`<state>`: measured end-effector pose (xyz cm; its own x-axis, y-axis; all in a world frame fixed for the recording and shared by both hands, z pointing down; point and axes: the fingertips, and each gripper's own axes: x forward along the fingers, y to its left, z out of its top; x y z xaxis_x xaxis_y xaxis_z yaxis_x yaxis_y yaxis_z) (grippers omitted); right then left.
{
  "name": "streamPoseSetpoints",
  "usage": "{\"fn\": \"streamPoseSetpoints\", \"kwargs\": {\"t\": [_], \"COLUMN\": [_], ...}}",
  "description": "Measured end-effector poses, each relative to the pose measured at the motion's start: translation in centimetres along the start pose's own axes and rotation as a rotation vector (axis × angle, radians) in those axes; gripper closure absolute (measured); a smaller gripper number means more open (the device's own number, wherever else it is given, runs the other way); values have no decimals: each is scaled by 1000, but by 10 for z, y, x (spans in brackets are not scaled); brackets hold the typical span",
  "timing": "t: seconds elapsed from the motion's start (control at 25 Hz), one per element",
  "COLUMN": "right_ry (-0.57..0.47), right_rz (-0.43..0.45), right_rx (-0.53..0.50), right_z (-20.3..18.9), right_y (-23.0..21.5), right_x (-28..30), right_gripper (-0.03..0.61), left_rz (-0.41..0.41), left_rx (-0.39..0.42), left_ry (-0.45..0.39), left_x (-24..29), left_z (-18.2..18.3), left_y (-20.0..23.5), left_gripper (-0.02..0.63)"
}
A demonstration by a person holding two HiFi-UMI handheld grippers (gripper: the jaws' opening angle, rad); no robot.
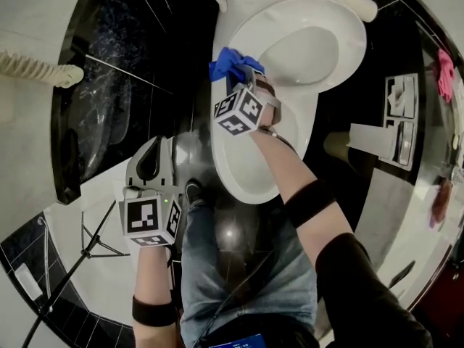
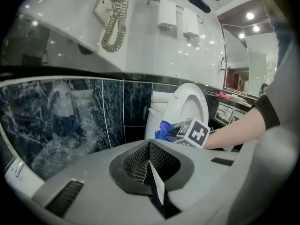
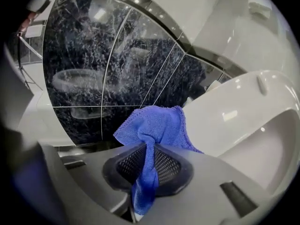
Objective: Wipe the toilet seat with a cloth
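Right tool (image 1: 243, 71) is closing on the blue cloth (image 1: 226, 62), jaws nearly together with only a narrow gap; right gripper view is showing a fold of cloth (image 3: 152, 125) pinched between the mesh pads, loose end bunching out ahead of the tips; right tool (image 3: 145, 175) is pointing down at the toilet (image 1: 243, 162); cloth is sitting at about 10 o'clock on the toilet in the head view, over its left edge, just beside the raised oval part (image 1: 304, 46); seat or lid, cannot tell which; contact between cloth and porcelain is unclear; left tool (image 1: 154, 151) is hanging at 8 o'clock of the toilet, well apart from the cloth; its jaws (image 2: 154, 179) are pressing fully together with nothing between them; left gripper view is looking at the toilet (image 2: 187, 104) and dark marbled wall tiles (image 2: 70, 121); a corded wall phone (image 2: 117, 13) is hanging at 11 o'clock.
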<state>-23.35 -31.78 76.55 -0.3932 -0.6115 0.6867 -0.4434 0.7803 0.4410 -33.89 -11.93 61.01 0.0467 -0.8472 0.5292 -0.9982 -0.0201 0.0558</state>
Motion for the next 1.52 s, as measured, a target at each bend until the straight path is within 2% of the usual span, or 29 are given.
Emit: {"fn": "streamPoseSetpoints", "kwargs": {"t": [0.2,0.44,0.8,1.12,1.36,1.52], "right_ry": [22,76,175,273,267,273], "right_rz": [-2,-34,-85,-130,-111,-100], "right_rx": [-18,-1,62,156,136,119], "right_z": [-35,-76,-140,-206,-212,-205], "right_y": [30,46,44,18,10,4], "right_x": [21,34,33,19,6,-23], "right_gripper": [514,514,515,515,514,514], "left_rz": [8,-5,-13,-32,-45,-56], "left_rx": [-7,10,27,40,42,48], "left_ry": [27,37,44,46,53,51], "left_x": [17,30,39,44,44,33], "left_z": [-38,-62,-71,-72,-69,-52], "left_y": [4,1,-5,-19,-33,-43], "left_gripper": [614,614,614,614,614,614]}}
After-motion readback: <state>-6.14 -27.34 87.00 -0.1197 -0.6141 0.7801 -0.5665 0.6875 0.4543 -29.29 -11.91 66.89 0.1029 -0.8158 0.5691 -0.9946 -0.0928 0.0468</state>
